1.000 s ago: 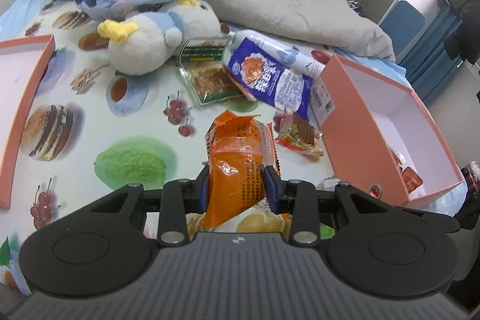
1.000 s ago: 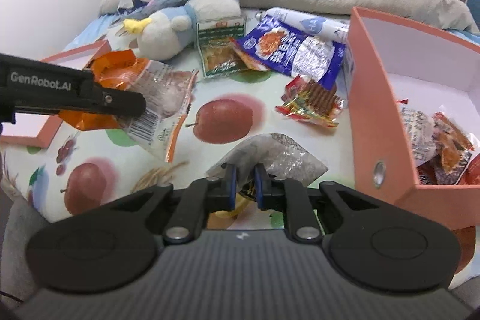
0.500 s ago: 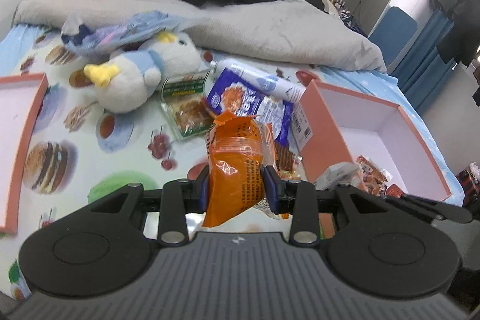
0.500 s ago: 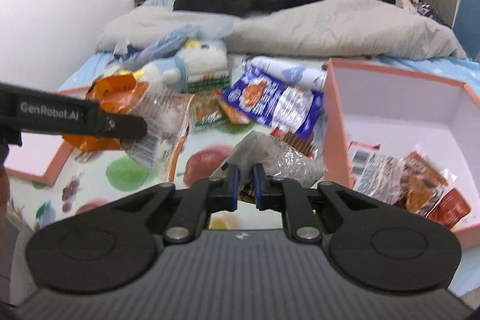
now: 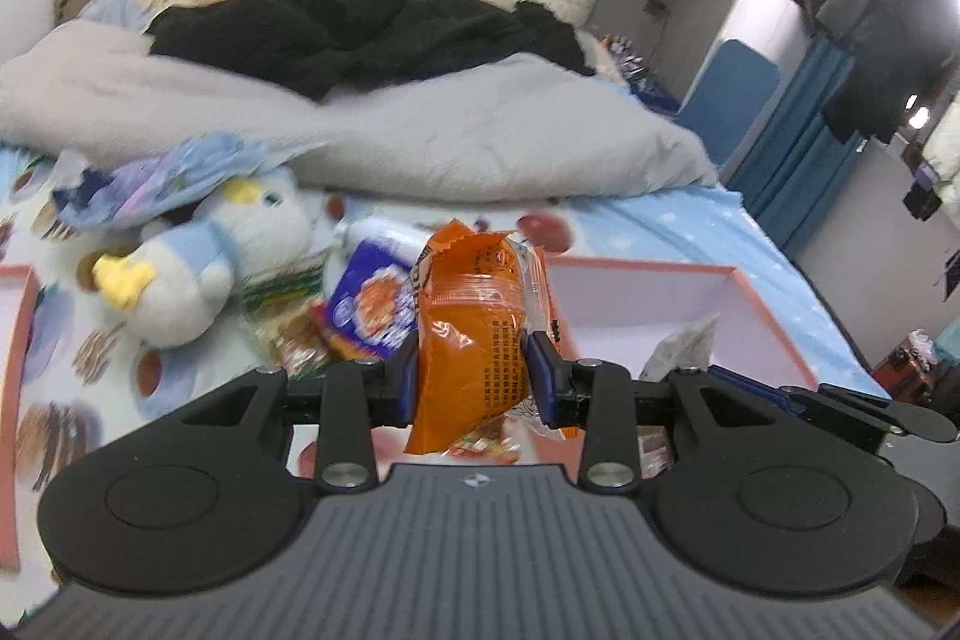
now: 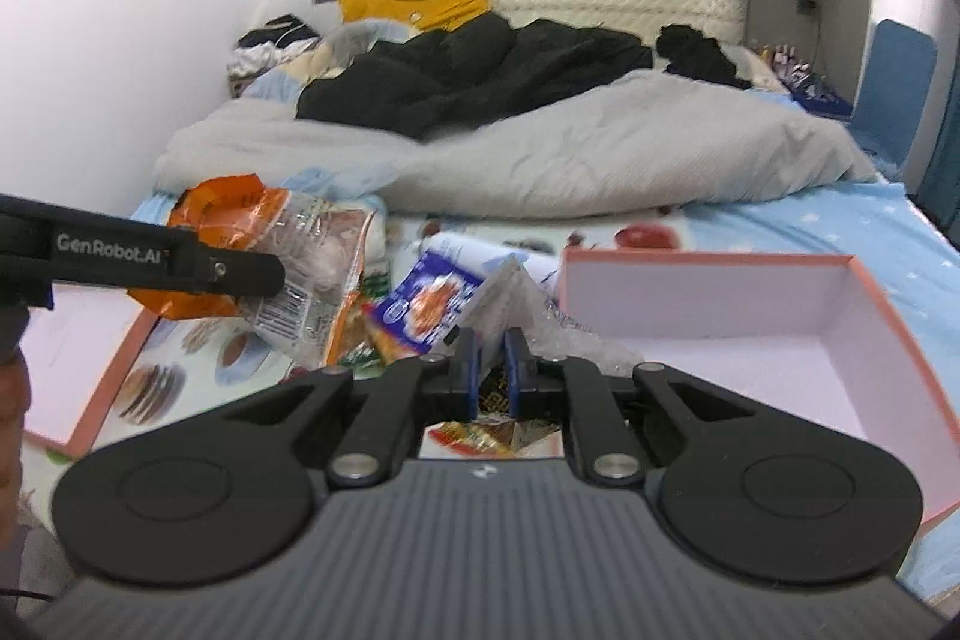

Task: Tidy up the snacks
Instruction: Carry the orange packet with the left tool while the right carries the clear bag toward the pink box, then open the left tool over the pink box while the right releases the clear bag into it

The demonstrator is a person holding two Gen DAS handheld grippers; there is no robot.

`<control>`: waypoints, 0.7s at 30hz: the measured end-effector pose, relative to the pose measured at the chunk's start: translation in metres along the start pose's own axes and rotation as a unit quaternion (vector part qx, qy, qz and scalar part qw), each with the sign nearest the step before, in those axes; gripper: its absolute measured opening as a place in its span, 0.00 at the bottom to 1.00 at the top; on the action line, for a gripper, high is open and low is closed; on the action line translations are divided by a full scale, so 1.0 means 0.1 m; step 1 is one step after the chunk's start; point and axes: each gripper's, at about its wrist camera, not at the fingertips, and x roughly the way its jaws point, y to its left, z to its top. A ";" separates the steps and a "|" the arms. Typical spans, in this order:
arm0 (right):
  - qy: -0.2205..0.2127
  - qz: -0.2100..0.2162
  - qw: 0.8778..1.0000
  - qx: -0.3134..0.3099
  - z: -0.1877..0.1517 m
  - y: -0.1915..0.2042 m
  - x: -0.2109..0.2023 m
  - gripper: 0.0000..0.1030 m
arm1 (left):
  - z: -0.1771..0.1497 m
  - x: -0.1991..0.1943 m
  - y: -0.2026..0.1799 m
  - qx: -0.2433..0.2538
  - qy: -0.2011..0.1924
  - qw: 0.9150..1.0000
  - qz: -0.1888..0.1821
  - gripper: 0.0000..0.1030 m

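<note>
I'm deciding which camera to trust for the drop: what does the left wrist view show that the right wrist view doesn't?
Only the left wrist view shows the plush penguin, the hanging clothes and the left gripper shut on the orange snack bag head-on.

Only the right wrist view shows the bag's clear printed side and the right gripper shut on the silver snack packet.

Both show the pink box, the blue snack pack and the grey duvet.
</note>
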 end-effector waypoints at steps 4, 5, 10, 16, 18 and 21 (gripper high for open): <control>-0.016 -0.012 1.000 0.000 0.13 -0.14 -0.06 0.10 | 0.14 0.01 -0.20 0.013 -0.013 1.000 -0.014 0.40; -0.019 -0.015 1.000 0.000 0.16 -0.18 -0.07 0.10 | 0.17 0.02 -0.25 0.017 -0.015 1.000 -0.016 0.40; -0.037 -0.046 0.998 0.001 0.26 -0.43 -0.16 0.03 | 0.32 0.07 -0.49 0.026 -0.021 0.999 -0.037 0.40; -0.023 -0.077 0.996 0.023 0.24 -0.81 -0.07 0.03 | 0.39 0.36 -0.86 0.041 0.001 0.996 -0.075 0.40; -0.005 -0.085 0.996 0.037 0.15 -0.93 0.02 0.03 | 0.36 0.51 -1.00 0.054 0.015 0.995 -0.080 0.40; 0.022 -0.093 0.994 0.052 0.01 -1.03 0.12 0.03 | 0.26 0.74 -1.19 0.072 0.042 0.993 -0.086 0.40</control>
